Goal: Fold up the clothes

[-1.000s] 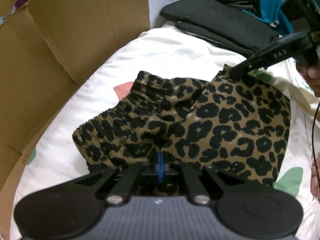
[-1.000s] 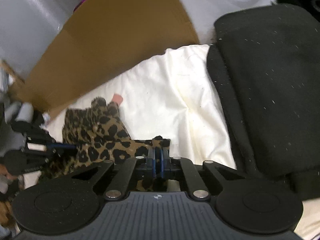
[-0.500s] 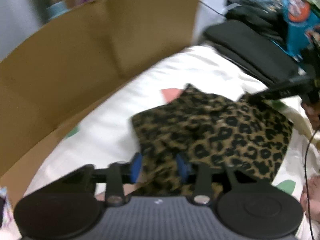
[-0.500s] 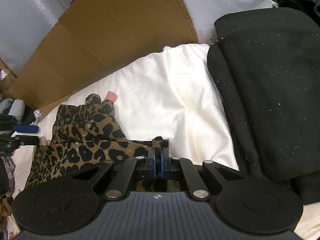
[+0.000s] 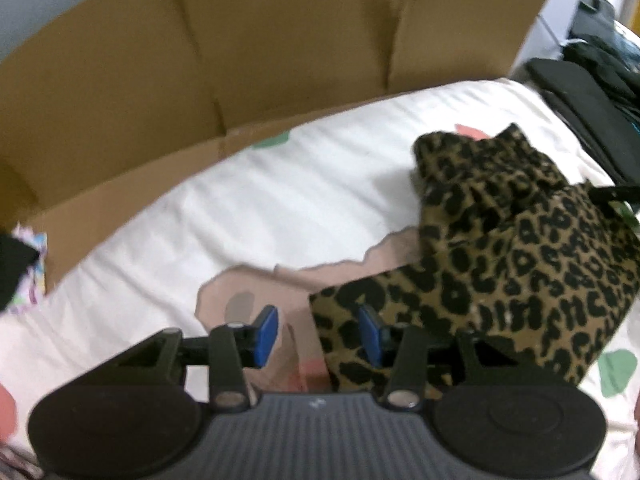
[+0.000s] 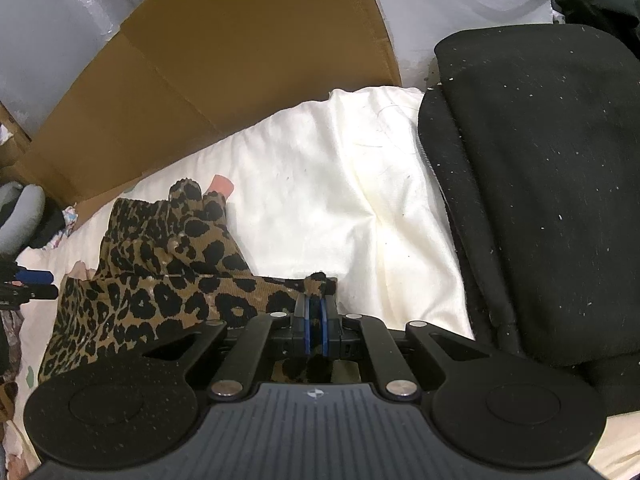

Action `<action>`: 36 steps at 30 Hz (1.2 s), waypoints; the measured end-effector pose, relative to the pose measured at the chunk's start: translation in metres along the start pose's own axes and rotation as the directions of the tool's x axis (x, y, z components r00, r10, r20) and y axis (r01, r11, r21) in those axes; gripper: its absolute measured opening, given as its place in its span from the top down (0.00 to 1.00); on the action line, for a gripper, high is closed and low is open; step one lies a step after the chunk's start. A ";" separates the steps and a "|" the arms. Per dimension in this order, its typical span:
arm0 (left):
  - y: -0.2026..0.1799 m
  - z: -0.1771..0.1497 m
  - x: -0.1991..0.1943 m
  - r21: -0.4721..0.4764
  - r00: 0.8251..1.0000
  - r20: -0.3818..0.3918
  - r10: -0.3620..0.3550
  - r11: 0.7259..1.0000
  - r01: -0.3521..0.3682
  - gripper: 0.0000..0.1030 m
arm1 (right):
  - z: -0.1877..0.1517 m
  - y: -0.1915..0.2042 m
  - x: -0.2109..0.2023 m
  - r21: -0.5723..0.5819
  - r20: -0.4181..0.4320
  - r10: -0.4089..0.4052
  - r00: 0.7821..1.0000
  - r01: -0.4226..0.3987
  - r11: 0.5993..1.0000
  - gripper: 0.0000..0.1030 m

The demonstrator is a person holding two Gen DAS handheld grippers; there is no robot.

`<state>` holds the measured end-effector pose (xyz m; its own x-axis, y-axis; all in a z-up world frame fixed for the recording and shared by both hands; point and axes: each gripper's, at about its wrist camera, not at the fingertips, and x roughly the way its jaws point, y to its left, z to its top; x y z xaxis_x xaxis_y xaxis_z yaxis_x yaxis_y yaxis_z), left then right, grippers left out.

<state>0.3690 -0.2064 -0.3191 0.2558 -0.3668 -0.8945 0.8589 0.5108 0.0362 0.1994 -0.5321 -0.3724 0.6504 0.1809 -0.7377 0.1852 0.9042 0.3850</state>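
Leopard-print garment (image 6: 160, 280) lies partly folded on the white bedsheet (image 6: 320, 200), in front of the cardboard box (image 5: 240, 60) and left of the stack of black clothes (image 6: 540, 180). The right gripper (image 6: 315, 320) is clamped tight on a corner of the cloth. The left gripper (image 5: 318, 334) has let go, its blue pads (image 5: 267, 334) apart and nothing pinched, the garment's near edge just beside its right pad.
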 end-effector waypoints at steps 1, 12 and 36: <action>0.001 -0.002 0.004 -0.023 1.000 0.001 -0.005 1.000 0.005 0.54 | 0.000 0.001 0.000 -0.005 -0.002 -0.003 1.000 0.003 1.000 0.96; 0.001 -0.016 0.027 -0.135 1.000 0.003 -0.004 0.991 0.004 0.57 | 0.002 0.005 0.003 -0.061 -0.017 -0.034 0.999 0.033 0.998 0.96; -0.015 -0.032 0.018 -0.200 0.997 0.081 -0.014 0.979 0.030 0.91 | -0.003 0.011 0.000 -0.132 -0.004 -0.104 0.995 0.103 0.986 0.65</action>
<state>0.3468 -0.1955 -0.3496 0.2787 -0.4353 -0.8560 0.7602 0.6447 -0.0803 0.1992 -0.5208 -0.3693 0.6248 0.0874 -0.7759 0.1523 0.9610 0.2309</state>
